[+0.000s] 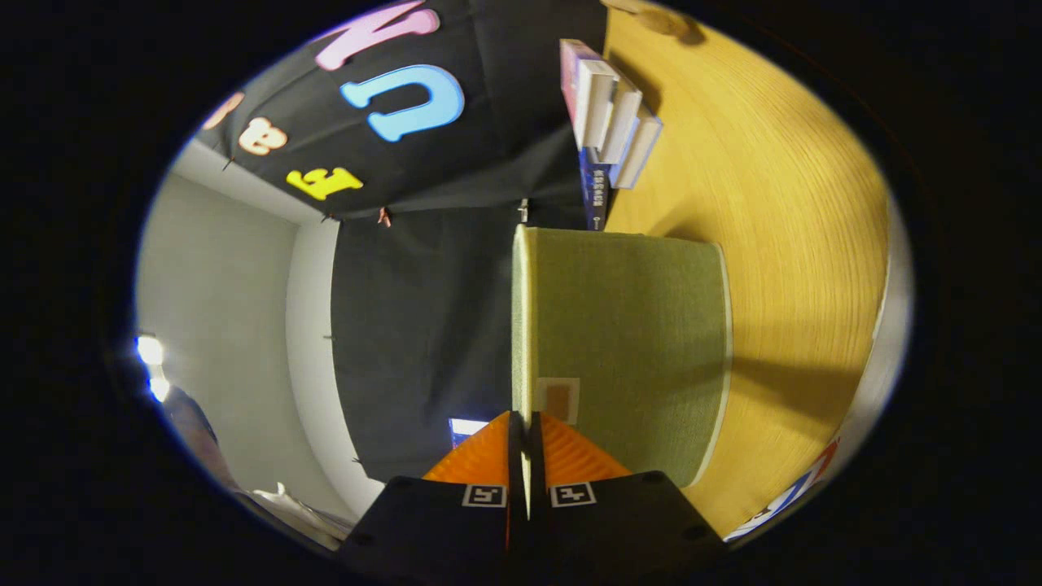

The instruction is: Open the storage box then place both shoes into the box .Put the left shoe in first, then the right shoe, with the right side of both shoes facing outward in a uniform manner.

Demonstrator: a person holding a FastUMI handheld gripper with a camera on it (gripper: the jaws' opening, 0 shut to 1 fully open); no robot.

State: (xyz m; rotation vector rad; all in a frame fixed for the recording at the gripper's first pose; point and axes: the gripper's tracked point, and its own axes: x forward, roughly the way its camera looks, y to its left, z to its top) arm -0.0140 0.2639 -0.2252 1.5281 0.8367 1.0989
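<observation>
Jaws: the gripper (525, 423) is being held nearly closed, its two fingers pinching the pale rim of the lid; only a thin slit is being left between them.
Task's thing: the green fabric storage box (643, 366) is standing on the yellow wooden table (798, 244), and its flat green lid (521, 325) with pale edging is being seen edge-on, running straight ahead from the fingertips.
Key relation: the long edge of the lid is lying in line with the fingers, so the lid is judged to be gripped for opening.
Tilt: the view is being rolled sideways, the table appearing on the right.
Room: dark cloth wall (423, 325) is lying to the free side of the lid, open for the swing.
Obstacles: a stack of white books (610, 122) is standing beyond the box, apart from it.
Shoes: none can be made out here.
</observation>
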